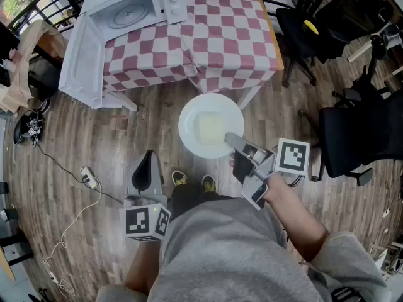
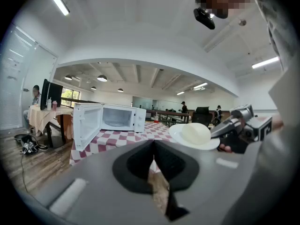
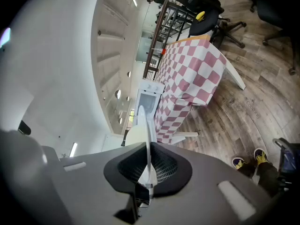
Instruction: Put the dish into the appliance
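Wood floor (image 1: 75, 137), one table (image 1: 220, 36), one microwave (image 1: 135, 8); right claw (image 1: 233, 141) clamped on one dish (image 1: 201, 121), left claw (image 1: 147, 159) closed.

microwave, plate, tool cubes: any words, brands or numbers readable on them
No readable text in any view.
microwave, control panel: any print is too small to read.
left marker cube, right marker cube: black-and-white square patterns only, no letters or digits.
plate: plain white, no print.
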